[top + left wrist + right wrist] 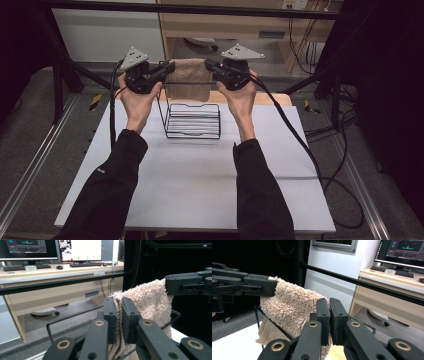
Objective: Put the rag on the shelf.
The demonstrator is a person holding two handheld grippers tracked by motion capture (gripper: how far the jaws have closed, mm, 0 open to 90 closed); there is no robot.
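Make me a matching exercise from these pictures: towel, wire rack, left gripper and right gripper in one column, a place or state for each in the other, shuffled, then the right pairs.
Things:
1. towel
2. wire rack
3. left gripper
4. right gripper

Places or states:
A. black, standing on the white table
B. beige and fluffy, held up by two corners above the rack
C. shut on the towel's corner at the right in the high view
D. shut on the towel's corner at the left in the high view

Pairs: 1-B, 2-A, 3-D, 4-C
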